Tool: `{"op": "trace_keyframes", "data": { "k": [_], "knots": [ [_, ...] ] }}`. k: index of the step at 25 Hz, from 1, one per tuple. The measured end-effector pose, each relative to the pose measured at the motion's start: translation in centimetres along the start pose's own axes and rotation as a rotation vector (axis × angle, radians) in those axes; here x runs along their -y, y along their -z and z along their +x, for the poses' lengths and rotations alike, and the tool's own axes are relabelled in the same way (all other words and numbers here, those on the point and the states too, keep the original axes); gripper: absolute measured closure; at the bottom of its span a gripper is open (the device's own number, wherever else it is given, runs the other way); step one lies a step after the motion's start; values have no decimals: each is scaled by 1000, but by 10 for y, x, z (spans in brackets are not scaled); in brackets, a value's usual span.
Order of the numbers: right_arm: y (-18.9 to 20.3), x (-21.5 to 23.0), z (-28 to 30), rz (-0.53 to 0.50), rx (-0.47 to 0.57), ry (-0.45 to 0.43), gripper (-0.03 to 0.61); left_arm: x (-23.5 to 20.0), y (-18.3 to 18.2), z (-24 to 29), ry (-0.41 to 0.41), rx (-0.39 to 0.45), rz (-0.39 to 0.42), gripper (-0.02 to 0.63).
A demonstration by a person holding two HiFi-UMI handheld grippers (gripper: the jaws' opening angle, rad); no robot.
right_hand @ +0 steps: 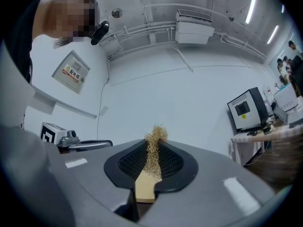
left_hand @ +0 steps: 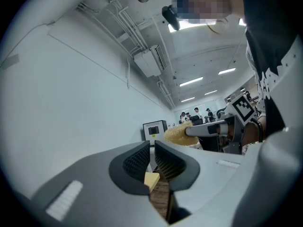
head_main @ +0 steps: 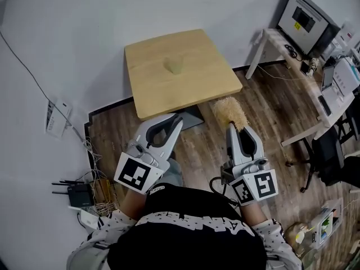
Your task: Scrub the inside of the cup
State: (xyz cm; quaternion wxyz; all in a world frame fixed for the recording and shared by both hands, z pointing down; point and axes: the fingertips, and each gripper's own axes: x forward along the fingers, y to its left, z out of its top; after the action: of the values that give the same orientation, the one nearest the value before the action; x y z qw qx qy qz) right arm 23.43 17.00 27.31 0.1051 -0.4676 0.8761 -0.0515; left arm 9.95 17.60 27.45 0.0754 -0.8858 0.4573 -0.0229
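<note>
your black top with its patterned sleeves fills the bottom of the head view and hides your arms down to the wrists. only the two square-marked cubes and the grey gripper bodies stick out past it. your left gripper has its ribbed black pads pressed almost together with nothing between them. in the left gripper view a sliver of pale wood shows through the narrow slit, too little of it to tell what it is. your right gripper is pinching the brush. its flat, light wooden handle is almost wholly buried between the pads, so you only see a short stub below them and a tuft of straw-coloured fibres above. from the head view the brush's fluffy, rounded fibre head sticks out past the jaw tips. its long axis runs along the gripper, head pointing away from you toward the table and hanging over the plank floor near the table's front right corner. the cup is a small pale yellow-green shape near the middle of the smooth, square, light-wood tabletop, well apart from both grippers. it is too small to make out its opening or which way it faces. at the right, a desk with a monitor is cut off by the frame edge.
</note>
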Motion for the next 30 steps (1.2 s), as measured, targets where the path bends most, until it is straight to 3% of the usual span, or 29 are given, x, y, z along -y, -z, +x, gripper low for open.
{"op": "trace_keyframes", "data": {
  "k": [15,30],
  "knots": [
    [31,5,82,-9,-70,-26,511,-74,37,29,-40,-28,-39,565],
    [39,21,164,-26,-88,-2,511,-144,59,77,-5,-31,-51,548]
  ]
}}
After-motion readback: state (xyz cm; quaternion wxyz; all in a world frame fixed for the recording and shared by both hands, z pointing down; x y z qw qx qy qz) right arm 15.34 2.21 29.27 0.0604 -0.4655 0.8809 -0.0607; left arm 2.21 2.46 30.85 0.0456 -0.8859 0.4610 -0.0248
